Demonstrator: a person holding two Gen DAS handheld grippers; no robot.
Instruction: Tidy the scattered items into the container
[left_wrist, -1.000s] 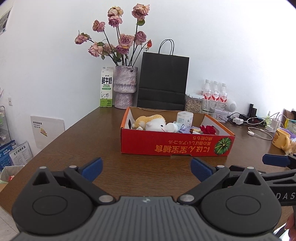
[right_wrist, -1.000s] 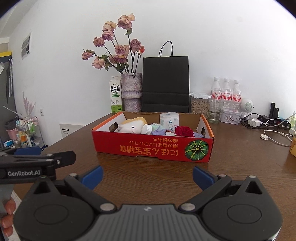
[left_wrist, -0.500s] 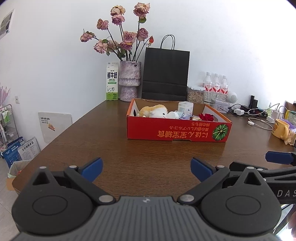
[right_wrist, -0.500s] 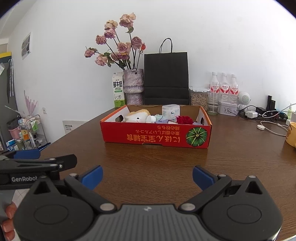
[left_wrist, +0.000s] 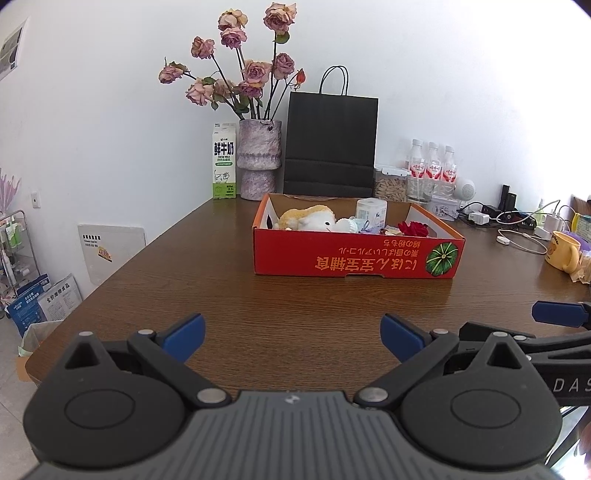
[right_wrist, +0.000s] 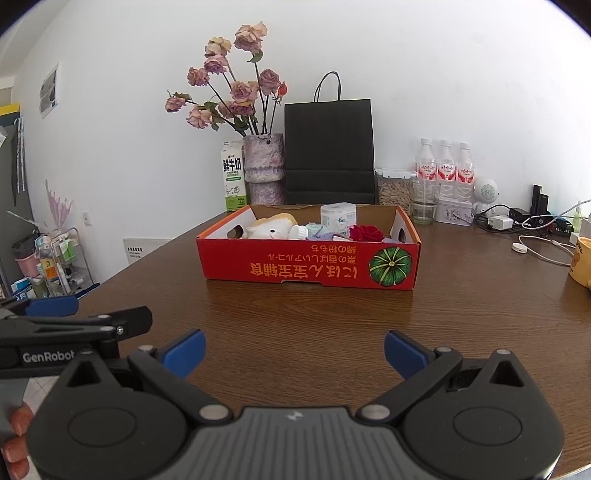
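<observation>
Left wrist: both claws (left_wrist: 291, 338) spread.

Red box (right_wrist: 295, 267) printed with orange script, green striped pumpkin (right_wrist: 390, 266); dark woodgrain worktop (right_wrist: 332, 325); blue fingers (right_wrist: 186, 350) fitted on black gripper frame.

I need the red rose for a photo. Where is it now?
The red rose lies inside the red box, toward its right end in both wrist views, just right of the white tissue roll.
</observation>
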